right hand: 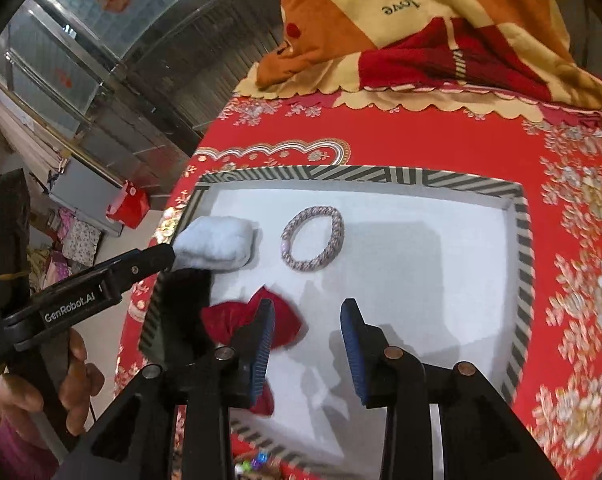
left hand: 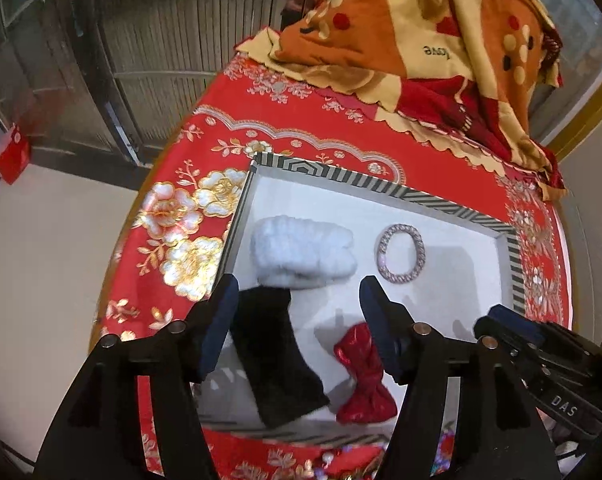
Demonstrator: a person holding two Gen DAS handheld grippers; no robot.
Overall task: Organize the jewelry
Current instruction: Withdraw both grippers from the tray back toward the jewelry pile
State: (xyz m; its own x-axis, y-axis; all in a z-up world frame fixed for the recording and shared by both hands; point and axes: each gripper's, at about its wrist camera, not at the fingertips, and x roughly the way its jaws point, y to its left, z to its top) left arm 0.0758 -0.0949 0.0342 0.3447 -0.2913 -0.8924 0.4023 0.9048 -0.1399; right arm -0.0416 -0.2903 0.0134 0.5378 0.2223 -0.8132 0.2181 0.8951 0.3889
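A tray with a striped rim (left hand: 381,184) (right hand: 381,174) and a white lining lies on the red cloth. In it are a white fluffy band (left hand: 301,252) (right hand: 217,248), a black fluffy band (left hand: 277,360) (right hand: 185,292), a red bow (left hand: 363,384) (right hand: 229,316) and a pink braided ring (left hand: 382,252) (right hand: 337,236). My left gripper (left hand: 297,284) hangs open over the black band, and its pads do not touch it. My right gripper (right hand: 308,308) stands open above bare lining, and the red bow lies partly under its left finger.
A folded orange and cream blanket (left hand: 421,40) fills the back of the table. The red floral tablecloth (right hand: 561,240) drops off at the left edge. A red box (left hand: 9,156) stands on the floor. A hand (right hand: 77,372) holds the left gripper's handle.
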